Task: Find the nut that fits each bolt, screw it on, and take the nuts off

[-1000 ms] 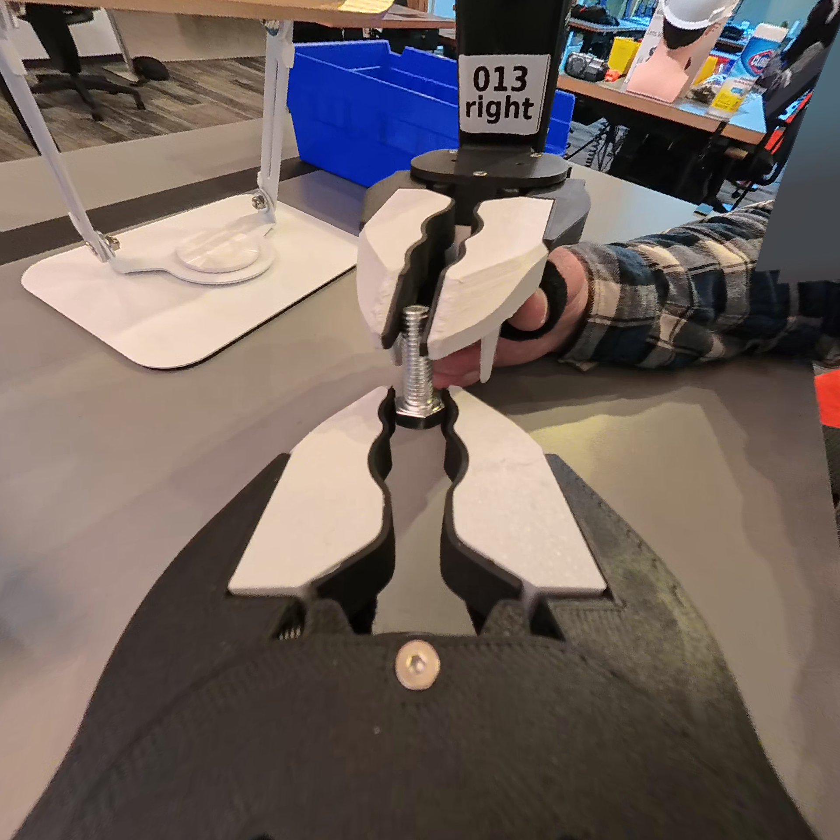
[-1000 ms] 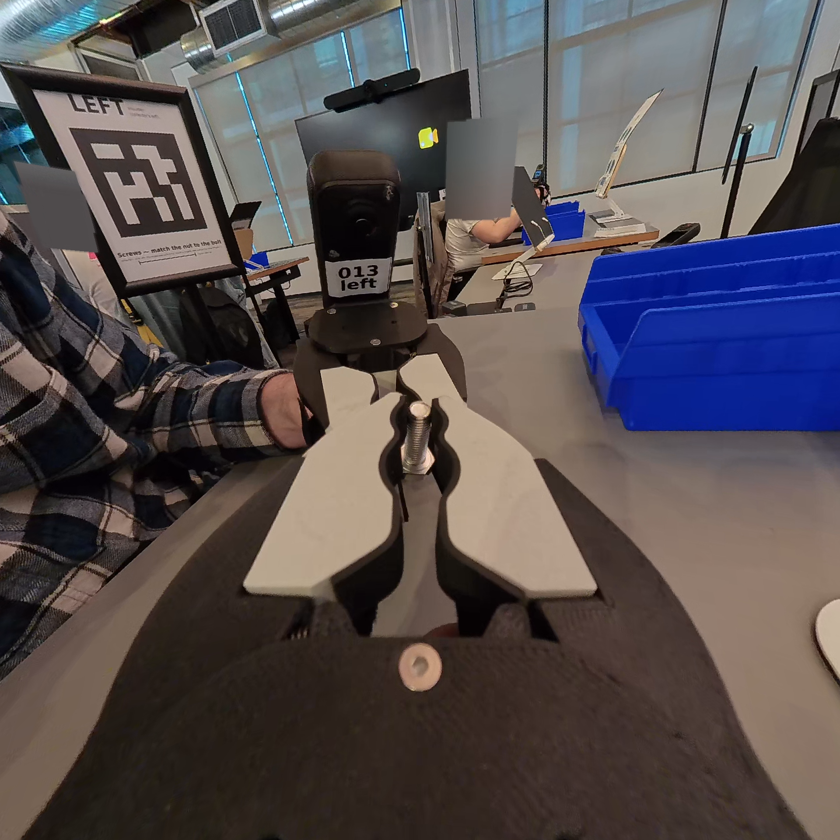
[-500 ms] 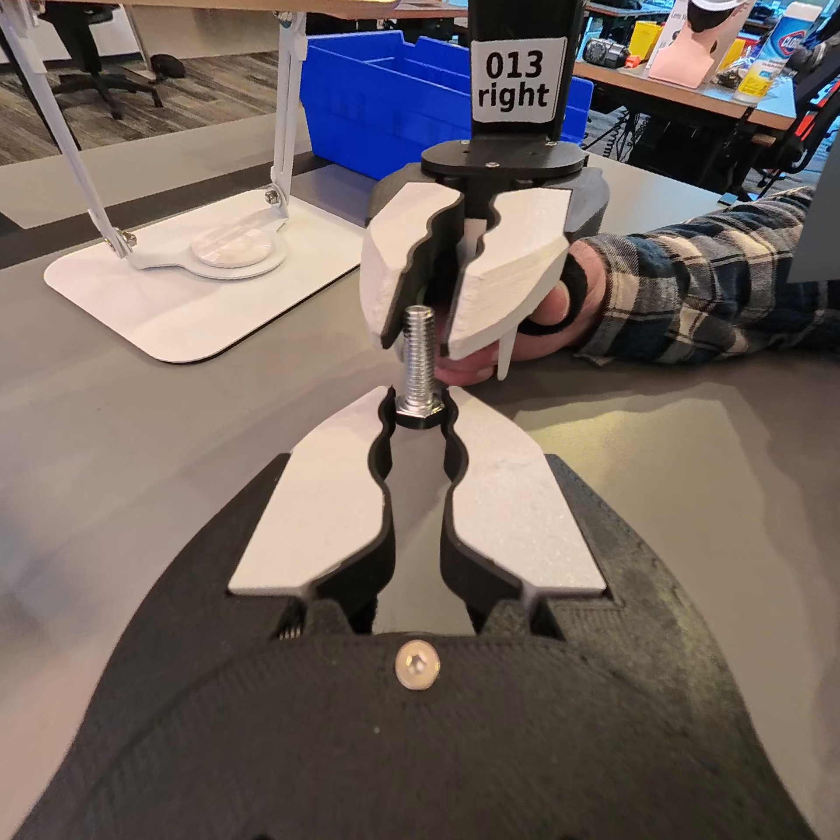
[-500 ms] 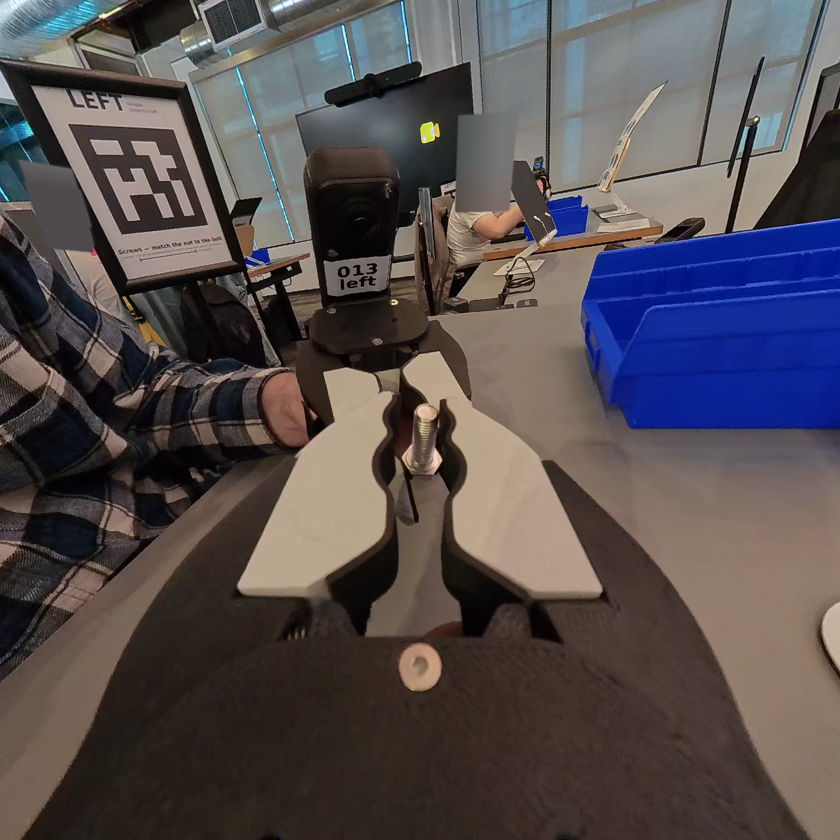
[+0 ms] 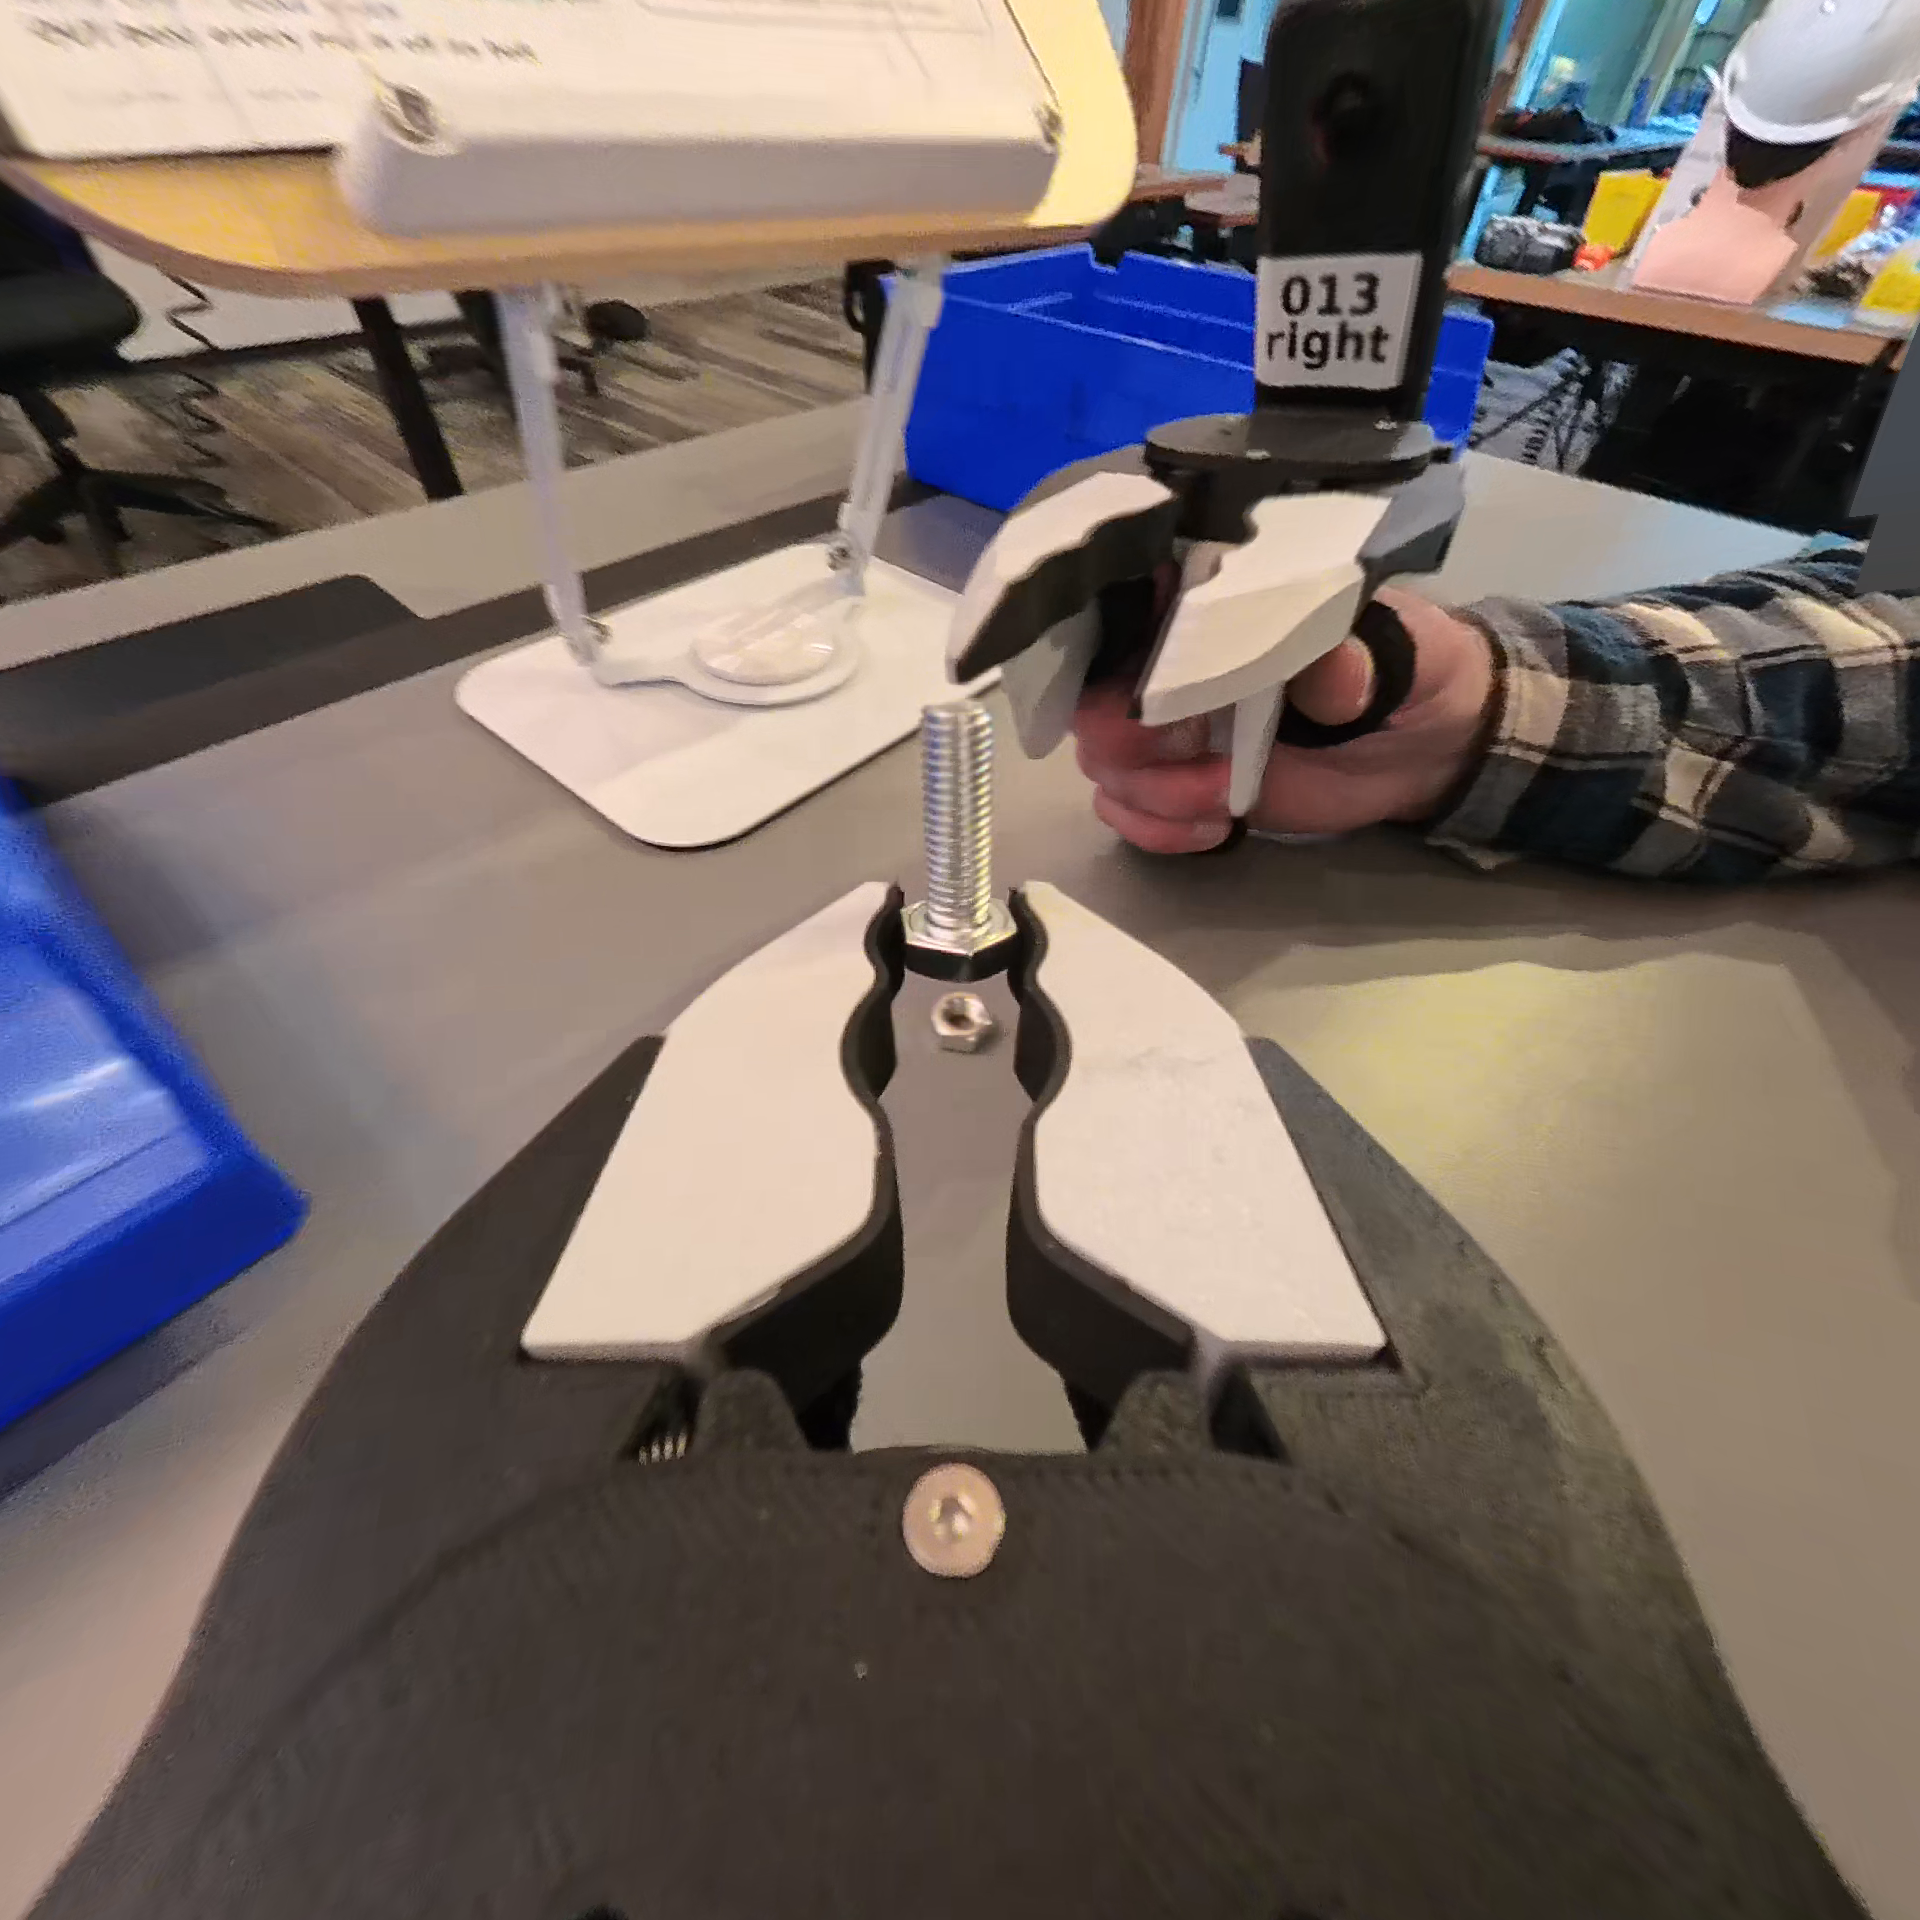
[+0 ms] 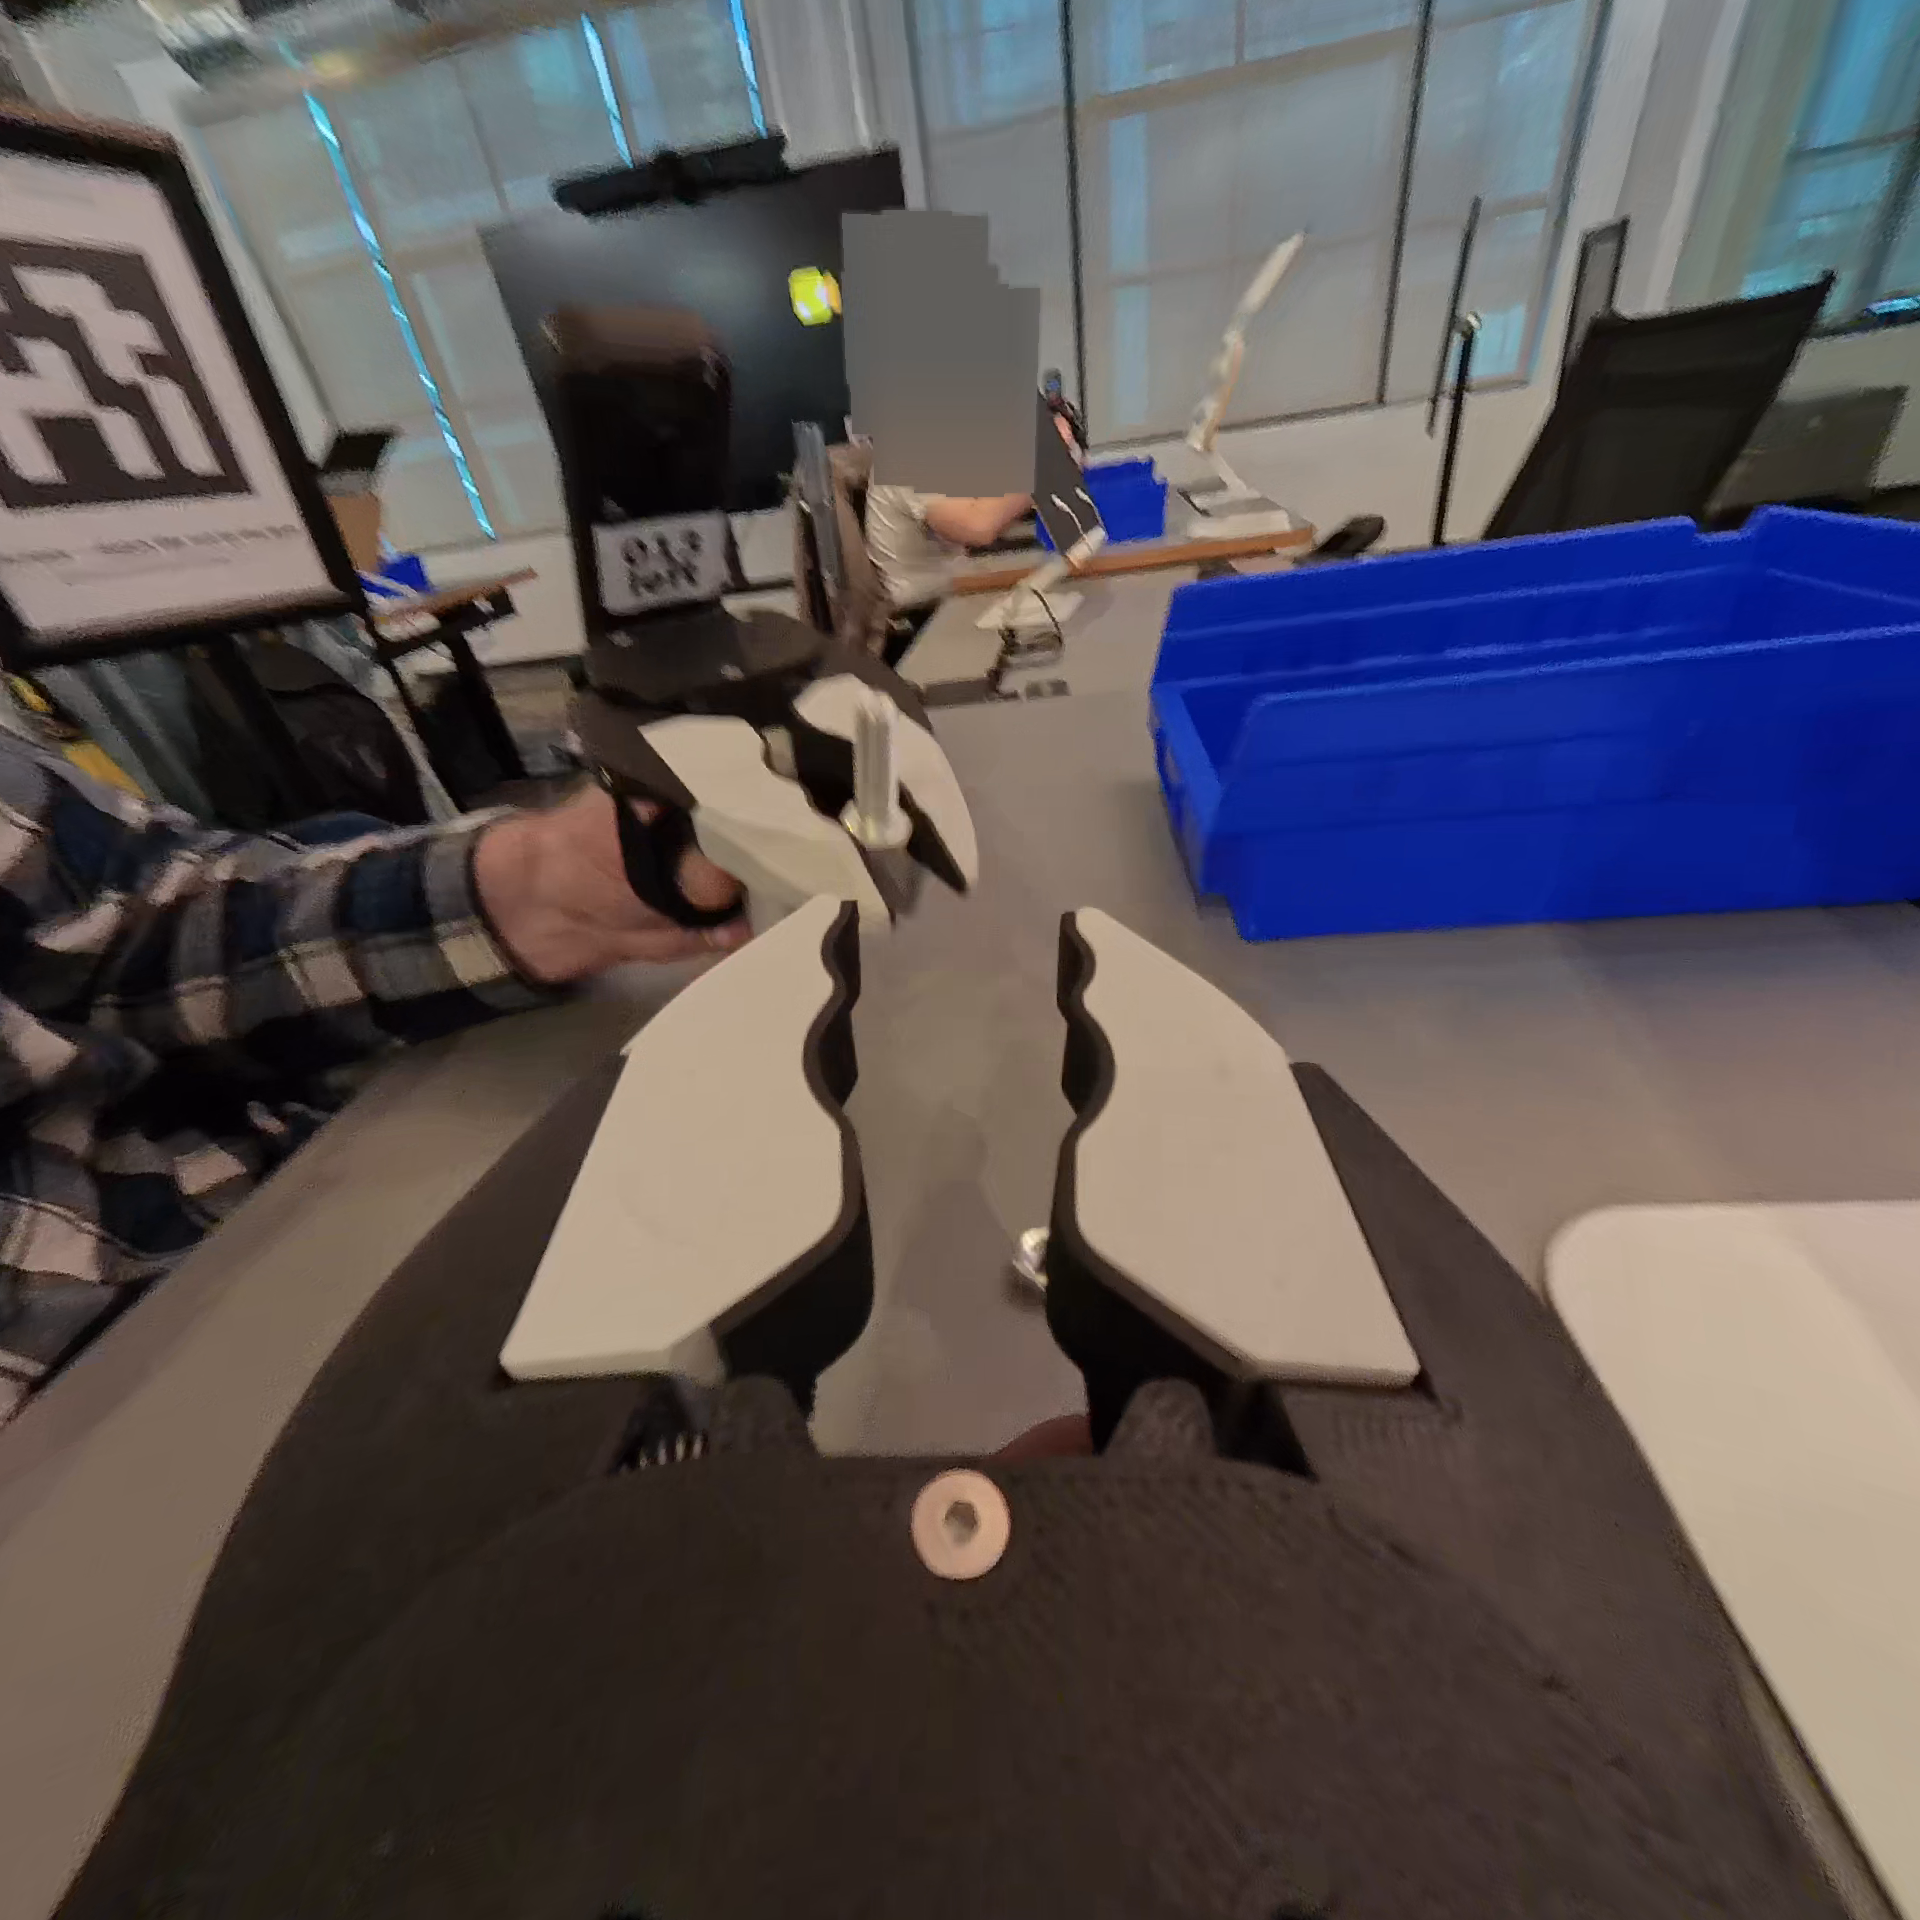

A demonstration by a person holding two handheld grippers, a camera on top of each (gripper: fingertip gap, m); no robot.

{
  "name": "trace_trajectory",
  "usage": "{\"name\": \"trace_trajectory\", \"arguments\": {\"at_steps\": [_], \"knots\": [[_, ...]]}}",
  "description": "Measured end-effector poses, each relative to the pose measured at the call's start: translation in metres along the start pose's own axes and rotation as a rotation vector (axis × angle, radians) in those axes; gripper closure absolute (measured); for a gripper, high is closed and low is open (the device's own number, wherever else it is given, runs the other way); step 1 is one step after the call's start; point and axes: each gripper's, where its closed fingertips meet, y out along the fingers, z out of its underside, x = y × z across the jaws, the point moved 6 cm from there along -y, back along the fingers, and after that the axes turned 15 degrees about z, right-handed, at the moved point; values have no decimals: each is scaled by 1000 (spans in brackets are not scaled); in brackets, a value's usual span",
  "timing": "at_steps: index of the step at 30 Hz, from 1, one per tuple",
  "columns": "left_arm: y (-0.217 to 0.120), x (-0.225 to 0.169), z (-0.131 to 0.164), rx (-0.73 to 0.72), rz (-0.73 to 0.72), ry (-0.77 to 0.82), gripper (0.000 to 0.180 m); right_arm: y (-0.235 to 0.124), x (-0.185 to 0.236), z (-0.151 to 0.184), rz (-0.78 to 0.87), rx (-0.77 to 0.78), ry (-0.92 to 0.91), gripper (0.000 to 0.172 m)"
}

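Note:
My left gripper [image 5: 956, 906] is shut on the hex head of a silver bolt [image 5: 958, 810] and holds it upright above the grey table [image 5: 416, 935], thread up. The bolt also shows in the right wrist view [image 6: 875, 764], between the left gripper's fingers [image 6: 790, 821]. A small silver nut [image 5: 961, 1021] lies on the table below, seen between my left fingers. My right gripper [image 6: 958, 920] is open with nothing between its pads. In the left wrist view it [image 5: 1060, 686] hangs to the right of the bolt's tip, clear of it. A shiny small piece [image 6: 1032, 1252] lies on the table by my right finger.
A blue bin [image 6: 1558, 727] stands on the table at the right of the right wrist view, also in the left wrist view [image 5: 1091, 353]. Another blue bin [image 5: 104, 1091] is at the left edge. A white stand base [image 5: 727, 707] sits behind the bolt. A person's hand [image 5: 1299, 769] holds the right gripper. My hands' fingertips stand some 5 centimetres from each other. The small silver nut [image 5: 961, 1021] is about 10 centimetres from both grippers' fingertips.
My right gripper was closed around the bolt's upper thread; it has opened and drawn back to the right. A small nut now shows on the table under the bolt. The left grasp is unchanged.

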Motion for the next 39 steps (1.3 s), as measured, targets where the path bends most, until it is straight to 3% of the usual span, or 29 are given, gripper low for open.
{"name": "trace_trajectory", "arguments": {"at_steps": [4,8,16,21,39], "knots": [[-15,8,0,18,-96,60,162,1,-10,11,84,138,-99,146],[-19,10,2,18,-102,60,162,3,-9,26,77,291,-198,150],[-24,12,2,4,-96,44,162,10,-6,54,12,538,-354,146],[-26,13,2,-3,-94,37,162,16,-10,61,2,592,-447,147],[-24,13,2,1,-54,35,162,26,-16,67,-68,695,-446,154]]}}
